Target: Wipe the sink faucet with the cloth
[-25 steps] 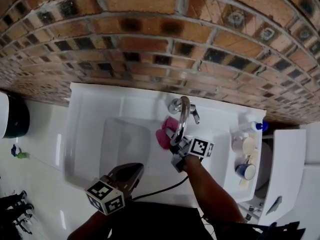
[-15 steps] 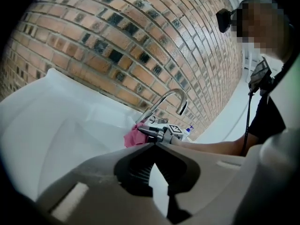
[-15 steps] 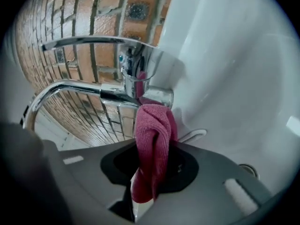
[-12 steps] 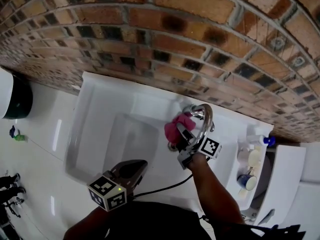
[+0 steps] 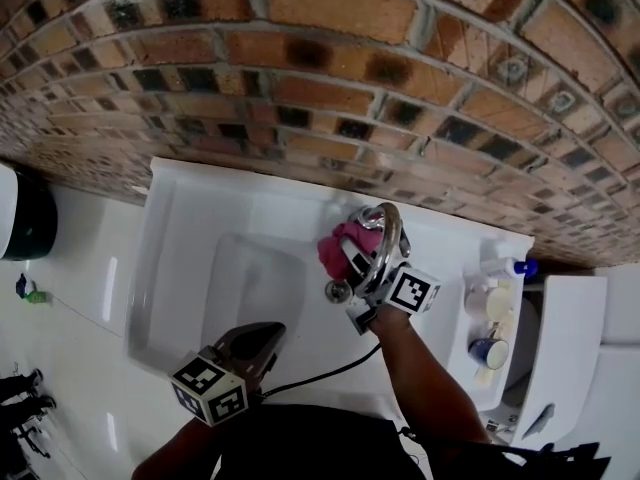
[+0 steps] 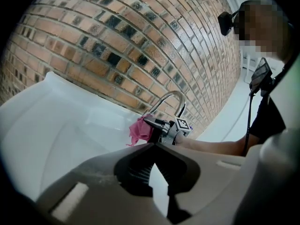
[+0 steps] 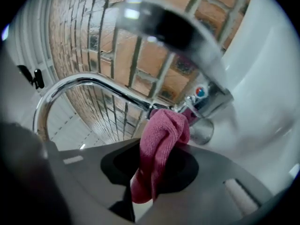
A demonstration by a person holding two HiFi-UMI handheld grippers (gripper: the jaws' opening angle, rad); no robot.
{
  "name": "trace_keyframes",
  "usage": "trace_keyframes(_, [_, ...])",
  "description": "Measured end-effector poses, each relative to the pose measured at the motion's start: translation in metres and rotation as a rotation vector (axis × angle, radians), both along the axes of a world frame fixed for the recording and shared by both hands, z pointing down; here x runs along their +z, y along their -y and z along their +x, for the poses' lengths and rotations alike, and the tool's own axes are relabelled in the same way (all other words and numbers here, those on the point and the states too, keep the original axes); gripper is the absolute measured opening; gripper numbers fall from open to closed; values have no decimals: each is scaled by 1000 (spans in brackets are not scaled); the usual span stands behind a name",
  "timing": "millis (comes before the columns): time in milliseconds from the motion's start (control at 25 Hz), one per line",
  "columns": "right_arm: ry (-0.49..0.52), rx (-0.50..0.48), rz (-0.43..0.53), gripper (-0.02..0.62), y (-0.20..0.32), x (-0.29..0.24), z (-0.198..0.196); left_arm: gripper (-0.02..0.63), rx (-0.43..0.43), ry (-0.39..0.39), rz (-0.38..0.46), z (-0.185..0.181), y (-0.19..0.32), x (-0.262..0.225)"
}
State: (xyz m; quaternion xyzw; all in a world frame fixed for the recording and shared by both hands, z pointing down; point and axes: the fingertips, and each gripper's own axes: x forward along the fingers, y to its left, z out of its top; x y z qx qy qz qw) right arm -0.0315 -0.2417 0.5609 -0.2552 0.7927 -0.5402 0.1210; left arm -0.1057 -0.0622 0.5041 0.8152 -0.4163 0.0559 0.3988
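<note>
A chrome faucet [image 5: 383,238] with a curved spout stands at the back of the white sink [image 5: 190,228]. My right gripper [image 5: 352,267] is shut on a pink cloth [image 5: 340,245], which it presses against the faucet's body just left of the spout. In the right gripper view the cloth [image 7: 161,144] hangs from the jaws and touches the faucet [image 7: 197,108] near its base. My left gripper [image 5: 262,346] hovers over the sink's front edge, jaws shut with nothing between them; from its view the faucet [image 6: 172,102] and cloth [image 6: 139,129] lie ahead.
A brick wall [image 5: 300,78] rises behind the sink. On the sink's right ledge stand a blue-capped bottle [image 5: 505,266], a cup [image 5: 477,296] and a dark mug [image 5: 489,351]. A black-and-white bin [image 5: 22,218] is at far left. A white cistern [image 5: 565,338] lies to the right.
My right gripper has carried the cloth up from below the spout to the faucet's body near the wall. The left gripper has stayed over the front edge.
</note>
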Motion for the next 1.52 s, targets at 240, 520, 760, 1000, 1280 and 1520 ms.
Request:
trace_keyframes(240, [-62,-61,252,92,-6,-46,2,6,13,6,14,6,-12,-7])
trace_keyframes(520, [-126,-136,485,91,-9,-92,4,6,0,2,36,12,-25,-18])
trace_keyframes(760, [-161,-173,567,91,-2,-113,4,6,-13,15,44,15,-40,-24])
trace_keyframes(1000, [-187,-232,711,86,-20,-131,4,6,-38,18,50,15,-48,-29])
trace_keyframes(1280, [-323,-390,845,86,-47,-113,11,6,-48,23,65,20,-59,-36])
trace_keyframes(1520, [-374,-442,848,86,-60,-97,24,6,-63,22,70,26,-71,-38])
